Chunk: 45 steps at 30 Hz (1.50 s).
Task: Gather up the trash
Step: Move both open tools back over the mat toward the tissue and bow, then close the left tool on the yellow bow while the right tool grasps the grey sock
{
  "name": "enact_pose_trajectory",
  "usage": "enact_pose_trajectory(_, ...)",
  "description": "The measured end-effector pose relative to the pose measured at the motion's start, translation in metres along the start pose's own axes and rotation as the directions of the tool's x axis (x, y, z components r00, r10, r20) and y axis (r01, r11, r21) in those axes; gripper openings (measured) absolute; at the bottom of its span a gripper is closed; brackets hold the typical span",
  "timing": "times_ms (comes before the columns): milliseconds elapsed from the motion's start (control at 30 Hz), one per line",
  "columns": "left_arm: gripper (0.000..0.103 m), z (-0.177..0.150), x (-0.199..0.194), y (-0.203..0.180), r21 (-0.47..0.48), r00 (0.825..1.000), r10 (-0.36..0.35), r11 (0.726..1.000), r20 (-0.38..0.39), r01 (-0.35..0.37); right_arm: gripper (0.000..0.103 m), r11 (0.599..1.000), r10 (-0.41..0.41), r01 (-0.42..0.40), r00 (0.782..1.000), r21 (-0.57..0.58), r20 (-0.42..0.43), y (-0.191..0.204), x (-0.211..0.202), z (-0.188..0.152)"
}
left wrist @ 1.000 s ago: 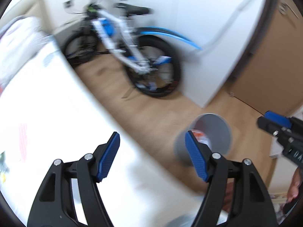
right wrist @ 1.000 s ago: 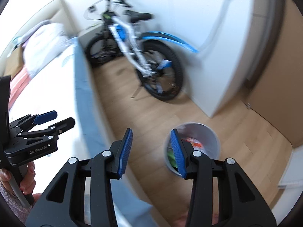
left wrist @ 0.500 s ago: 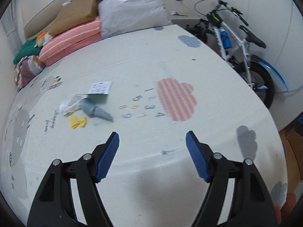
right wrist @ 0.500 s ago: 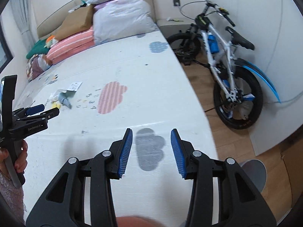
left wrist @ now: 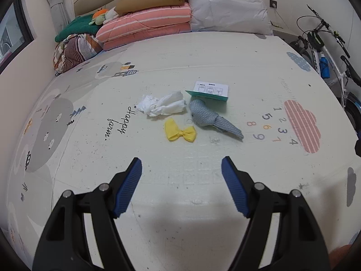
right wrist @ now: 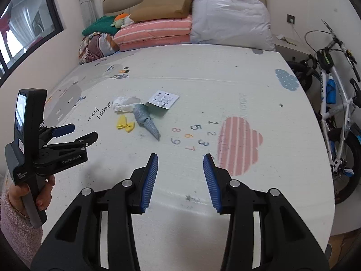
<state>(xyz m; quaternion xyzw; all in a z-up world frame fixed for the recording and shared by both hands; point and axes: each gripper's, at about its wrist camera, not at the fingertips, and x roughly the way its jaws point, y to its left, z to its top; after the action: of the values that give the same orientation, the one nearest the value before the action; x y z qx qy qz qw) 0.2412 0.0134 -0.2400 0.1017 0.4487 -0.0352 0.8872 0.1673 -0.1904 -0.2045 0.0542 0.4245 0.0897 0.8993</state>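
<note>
On the printed foam play mat (left wrist: 180, 180) lie crumpled white tissue (left wrist: 162, 105), a yellow fabric bow (left wrist: 180, 132), a grey knitted cloth (left wrist: 208, 118) and a teal-edged leaflet (left wrist: 211, 90), all light, soft, probably easily pinched mid-bulk. Left gripper (left wrist: 181, 180) and right gripper (right wrist: 180, 178) hang released, empty, nearer than them.

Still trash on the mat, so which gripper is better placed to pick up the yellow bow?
Left, probably. The left gripper is open and faces the yellow bow almost head-on, with bare play mat between. The right gripper sees the bow off to its left, farther away.
</note>
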Motion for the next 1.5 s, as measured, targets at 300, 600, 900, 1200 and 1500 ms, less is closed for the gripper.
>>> enact_pose_trajectory(300, 0.073, 0.026, 0.056, 0.010, -0.033, 0.999, 0.008, 0.999, 0.035, -0.007, 0.040, 0.996, 0.015, -0.017, 1.000, -0.083, -0.021, 0.039, 0.060, 0.024)
enact_pose_trajectory(600, 0.073, 0.009, 0.122, 0.028, -0.079, 0.999, -0.025, 0.997, -0.022, 0.023, 0.040, 0.995, 0.014, -0.024, 0.995, -0.101, -0.096, 0.050, 0.136, 0.028)
enact_pose_trajectory(900, 0.073, 0.002, 0.143, 0.038, -0.128, 0.991, -0.129, 0.984, -0.031, 0.124, 0.040, 0.983, 0.001, -0.024, 0.992, -0.182, -0.125, 0.070, 0.202, 0.034)
enact_pose_trajectory(1200, 0.056, 0.004, 0.144, 0.034, -0.114, 0.992, -0.125, 0.986, -0.003, 0.124, 0.010, 0.970, -0.001, -0.030, 0.992, -0.242, -0.125, 0.077, 0.224, 0.032)
enact_pose_trajectory(1500, 0.004, 0.007, 0.141, 0.027, -0.118, 0.973, -0.229, 0.966, 0.016, 0.229, 0.004, 0.968, 0.006, -0.027, 0.996, -0.249, -0.084, 0.082, 0.208, 0.030)
